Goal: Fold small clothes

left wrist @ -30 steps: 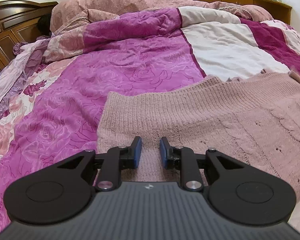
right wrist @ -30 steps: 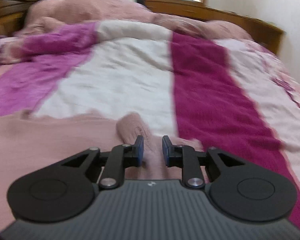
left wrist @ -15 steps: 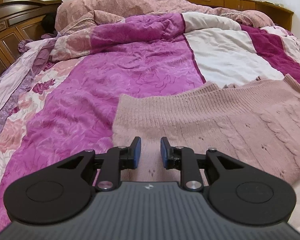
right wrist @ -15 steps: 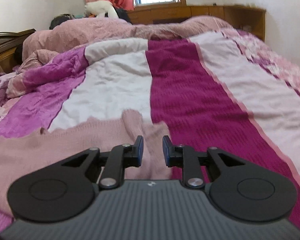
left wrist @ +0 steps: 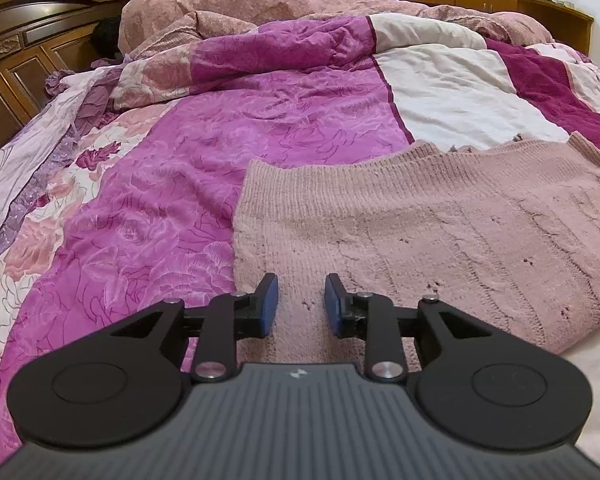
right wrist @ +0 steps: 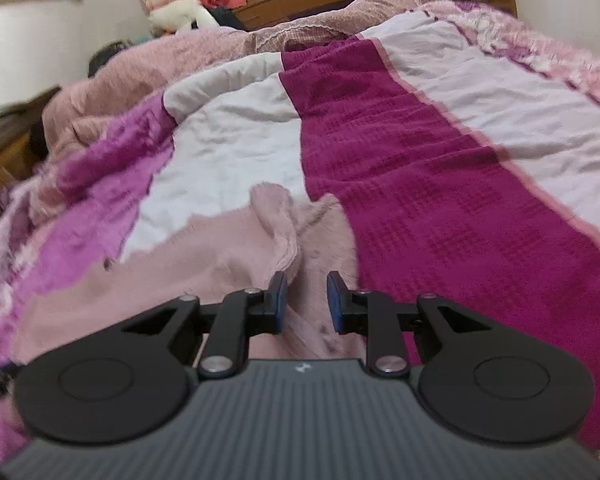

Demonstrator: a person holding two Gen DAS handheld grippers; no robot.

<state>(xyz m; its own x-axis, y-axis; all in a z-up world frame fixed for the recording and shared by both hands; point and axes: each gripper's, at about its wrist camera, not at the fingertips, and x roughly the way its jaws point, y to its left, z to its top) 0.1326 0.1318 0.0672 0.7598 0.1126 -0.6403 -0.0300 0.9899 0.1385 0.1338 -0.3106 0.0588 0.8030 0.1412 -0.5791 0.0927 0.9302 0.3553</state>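
A pale pink knitted sweater (left wrist: 440, 216) lies spread flat on the bed, its ribbed edge toward the far side. My left gripper (left wrist: 298, 304) is open and empty just above the sweater's near left part. In the right wrist view the sweater (right wrist: 204, 256) has a bunched fold (right wrist: 276, 220) at its far right edge. My right gripper (right wrist: 304, 300) is open and empty over the knit just behind that fold.
The bed is covered by a quilt with magenta rose (left wrist: 228, 128), white (left wrist: 460, 96) and dark crimson (right wrist: 420, 184) panels. A rumpled pink duvet (left wrist: 280, 4) lies at the far end. A dark wooden headboard (left wrist: 24, 40) stands at the left.
Both grippers have pulled back and risen from the sweater. The right view has tilted and swung, so the bunched fold now lies ahead of the fingers. Both stay open.
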